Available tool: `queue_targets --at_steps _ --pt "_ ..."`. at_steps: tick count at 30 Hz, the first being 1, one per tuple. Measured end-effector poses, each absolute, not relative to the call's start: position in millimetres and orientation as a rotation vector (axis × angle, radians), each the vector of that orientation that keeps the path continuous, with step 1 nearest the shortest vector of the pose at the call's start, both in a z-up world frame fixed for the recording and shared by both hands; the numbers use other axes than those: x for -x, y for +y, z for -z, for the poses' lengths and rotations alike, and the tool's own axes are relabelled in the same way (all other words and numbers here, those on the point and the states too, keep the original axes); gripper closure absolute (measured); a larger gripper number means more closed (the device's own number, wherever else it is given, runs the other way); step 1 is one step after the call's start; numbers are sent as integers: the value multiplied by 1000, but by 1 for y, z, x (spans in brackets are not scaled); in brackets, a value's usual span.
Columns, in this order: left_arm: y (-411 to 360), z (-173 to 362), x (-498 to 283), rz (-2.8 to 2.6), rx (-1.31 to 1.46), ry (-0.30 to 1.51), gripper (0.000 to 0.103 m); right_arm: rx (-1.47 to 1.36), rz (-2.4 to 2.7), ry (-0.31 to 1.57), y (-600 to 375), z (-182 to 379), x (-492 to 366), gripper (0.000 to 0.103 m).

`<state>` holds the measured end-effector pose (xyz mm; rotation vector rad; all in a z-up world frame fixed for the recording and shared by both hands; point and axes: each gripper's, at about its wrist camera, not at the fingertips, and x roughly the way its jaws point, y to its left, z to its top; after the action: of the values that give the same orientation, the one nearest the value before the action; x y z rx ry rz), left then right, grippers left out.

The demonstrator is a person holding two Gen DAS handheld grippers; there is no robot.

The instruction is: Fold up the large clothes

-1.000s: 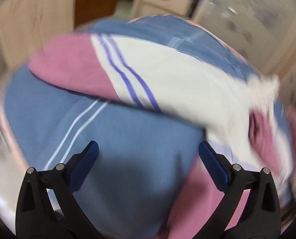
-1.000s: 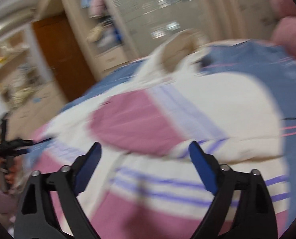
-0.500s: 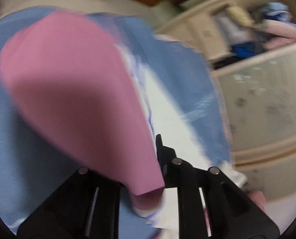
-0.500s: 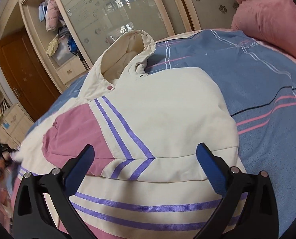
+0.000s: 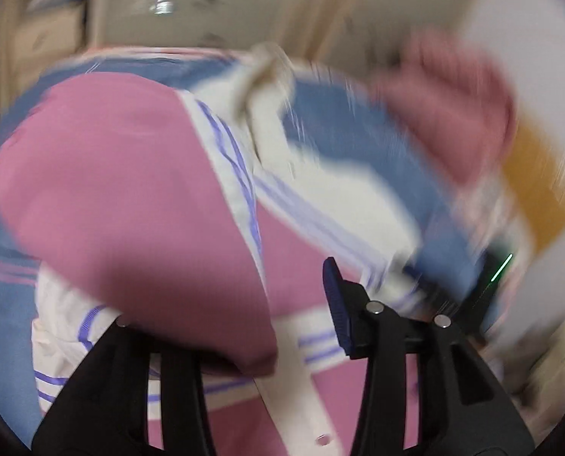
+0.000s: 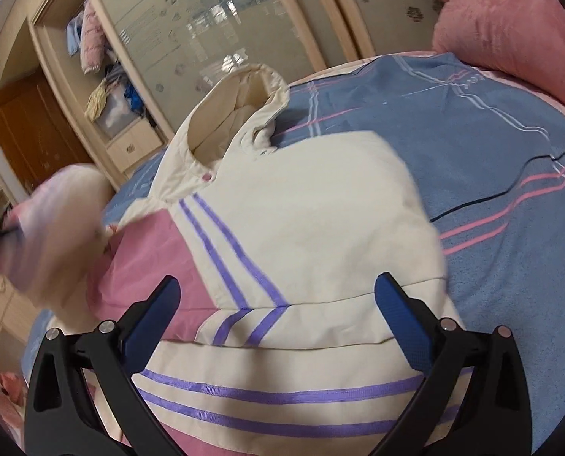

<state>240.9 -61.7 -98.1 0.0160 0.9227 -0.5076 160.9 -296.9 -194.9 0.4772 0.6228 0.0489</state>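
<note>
A cream jacket point(image 6: 301, 228) with pink panels and purple stripes lies spread on the blue striped bedsheet point(image 6: 510, 197), collar at the far end. My right gripper point(image 6: 278, 281) hovers open over its lower body, nothing between the fingers. In the blurred left wrist view, the jacket's pink sleeve point(image 5: 130, 209) drapes over the left finger of my left gripper point(image 5: 225, 296). Those jaws are opening; the sleeve lies between them, and the blue right pad point(image 5: 335, 304) stands clear of the cloth. The sleeve's cuff point(image 6: 58, 228) shows as a blur at the left of the right wrist view.
Pink pillows point(image 6: 510, 38) lie at the head of the bed on the right. A wardrobe with frosted sliding doors point(image 6: 225, 38) and open shelves of clothes stands beyond the bed. A brown wooden door point(image 6: 27, 125) is at the far left.
My left gripper shut on the pink sleeve, swung it fast across over the jacket body, and its jaws have now parted. The right gripper stayed open and shifted only a little.
</note>
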Motion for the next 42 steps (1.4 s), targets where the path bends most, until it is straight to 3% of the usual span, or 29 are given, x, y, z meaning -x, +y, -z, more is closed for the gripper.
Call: queue_targets --at_steps 4,10,19,23,37,40,41,42 --pt "-111 115 -219 517 -190 876 29 -541 -1 549 -320 184 -147 1" --pt "-115 108 -200 568 -216 860 28 -685 38 547 -353 186 -142 1" --pt "-91 102 -172 629 -128 845 16 -741 47 549 -363 189 -140 1" --pt "-74 105 -169 598 -118 856 15 -750 14 533 -363 186 -137 1" --pt "-16 175 -207 272 5 1036 14 -412 -190 813 -310 181 -149 2" --pt "-16 185 -209 265 5 1047 11 -383 -353 897 -285 194 -151 16" --pt "-17 186 -209 258 -3 1045 10 -368 -366 915 -275 199 -151 27" --pt "-18 187 -209 249 -11 1042 9 -347 -359 927 -265 202 -151 49"
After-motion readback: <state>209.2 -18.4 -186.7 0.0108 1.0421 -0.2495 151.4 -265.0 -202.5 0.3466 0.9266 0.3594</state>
